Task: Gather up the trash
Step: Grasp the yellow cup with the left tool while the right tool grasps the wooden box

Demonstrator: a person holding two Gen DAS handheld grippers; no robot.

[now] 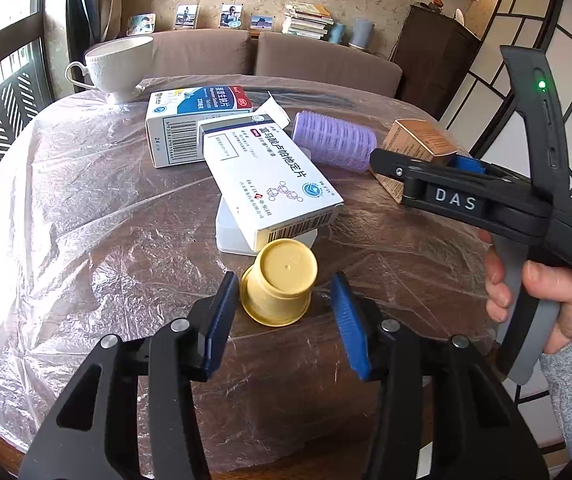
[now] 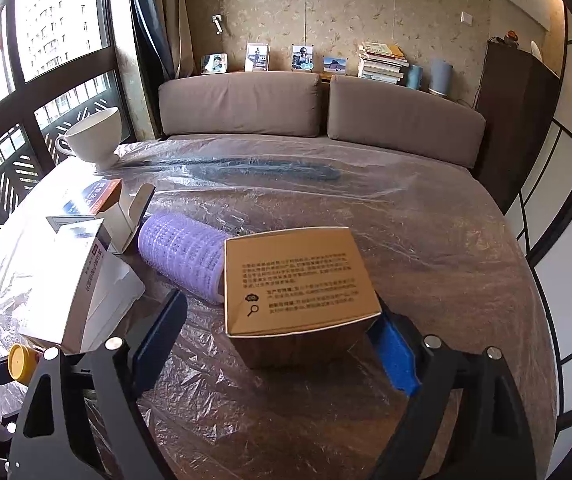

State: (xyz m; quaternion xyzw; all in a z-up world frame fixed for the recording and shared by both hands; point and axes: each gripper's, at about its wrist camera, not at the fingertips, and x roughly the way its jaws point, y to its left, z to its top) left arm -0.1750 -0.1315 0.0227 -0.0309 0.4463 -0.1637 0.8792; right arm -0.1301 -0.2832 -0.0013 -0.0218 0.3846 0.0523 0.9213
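A small yellow plastic cup [image 1: 278,282] lies on its side on the plastic-covered round table [image 1: 86,208]. My left gripper [image 1: 284,300] is open, its blue pads on either side of the cup, not touching. My right gripper [image 2: 282,332] is open around a brown cardboard box [image 2: 297,280], which also shows in the left wrist view [image 1: 419,140]; the right pad [image 2: 395,360] is close to the box's corner. A purple hair roller [image 2: 184,258] lies just left of the box. Two white medicine boxes [image 1: 270,176] [image 1: 190,120] lie in the middle.
A white teacup [image 1: 120,66] stands at the table's far left edge. A white lid-like piece [image 1: 230,228] lies under the nearer medicine box. A brown sofa [image 2: 317,116] stands beyond the table. A window is at the left, a screen at the right.
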